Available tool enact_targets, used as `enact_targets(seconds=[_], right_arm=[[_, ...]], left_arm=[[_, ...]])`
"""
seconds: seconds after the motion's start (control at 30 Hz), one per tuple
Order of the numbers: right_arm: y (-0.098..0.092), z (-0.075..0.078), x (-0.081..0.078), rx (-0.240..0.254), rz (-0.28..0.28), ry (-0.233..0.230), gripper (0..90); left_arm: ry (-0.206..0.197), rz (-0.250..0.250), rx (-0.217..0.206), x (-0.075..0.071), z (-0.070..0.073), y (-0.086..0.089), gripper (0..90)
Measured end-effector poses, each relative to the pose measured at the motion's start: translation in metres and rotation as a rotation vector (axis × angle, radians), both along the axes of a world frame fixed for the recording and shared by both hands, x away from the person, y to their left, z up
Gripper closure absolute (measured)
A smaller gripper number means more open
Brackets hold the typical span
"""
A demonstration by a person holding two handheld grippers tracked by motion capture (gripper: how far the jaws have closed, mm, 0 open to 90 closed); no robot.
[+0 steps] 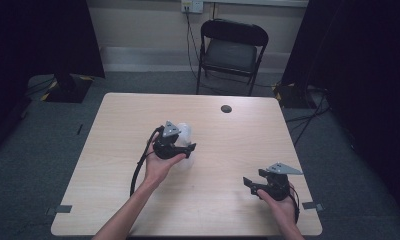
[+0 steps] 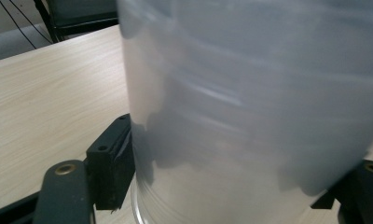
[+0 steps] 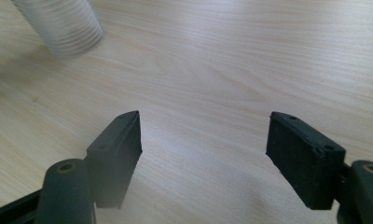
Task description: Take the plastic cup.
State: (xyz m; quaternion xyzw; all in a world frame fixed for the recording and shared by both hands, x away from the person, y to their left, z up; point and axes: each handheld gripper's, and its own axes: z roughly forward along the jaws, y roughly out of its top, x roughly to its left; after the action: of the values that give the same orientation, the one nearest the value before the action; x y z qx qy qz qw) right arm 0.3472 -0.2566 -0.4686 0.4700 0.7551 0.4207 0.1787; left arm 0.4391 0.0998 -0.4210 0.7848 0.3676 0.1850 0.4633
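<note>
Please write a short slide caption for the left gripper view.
Left hand-held gripper closed around a translucent plastic cup on the wooden table.

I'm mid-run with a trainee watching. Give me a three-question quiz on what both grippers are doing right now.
1. True or false: the right gripper holds something between its jaws.
2. The left gripper has its jaws on either side of: A) a black folding chair B) a translucent plastic cup C) a cable.
3. Fill in: the dark round spot lies near the table's ____ edge, towards the chair.

Key: 1 false, the jaws are open over bare wood. 2 B. 3 far.
</note>
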Motion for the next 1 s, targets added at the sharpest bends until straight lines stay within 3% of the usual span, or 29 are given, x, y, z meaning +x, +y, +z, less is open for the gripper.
enact_targets(seconds=[0.43,0.73,1.0], right_arm=[[0.002,-0.001,0.002,0.001,0.004,0.012,26.1],[0.001,-0.001,0.002,0.003,0.001,0.014,26.1],[0.002,-0.001,0.001,0.004,0.002,0.013,26.2]], left_arm=[[-0.01,0.003,-0.011,-0.003,0.006,0.003,29.0],[-0.048,0.021,-0.047,-0.007,0.014,0.005,29.9],[-0.049,0.028,-0.073,-0.007,0.019,0.007,30.7]])
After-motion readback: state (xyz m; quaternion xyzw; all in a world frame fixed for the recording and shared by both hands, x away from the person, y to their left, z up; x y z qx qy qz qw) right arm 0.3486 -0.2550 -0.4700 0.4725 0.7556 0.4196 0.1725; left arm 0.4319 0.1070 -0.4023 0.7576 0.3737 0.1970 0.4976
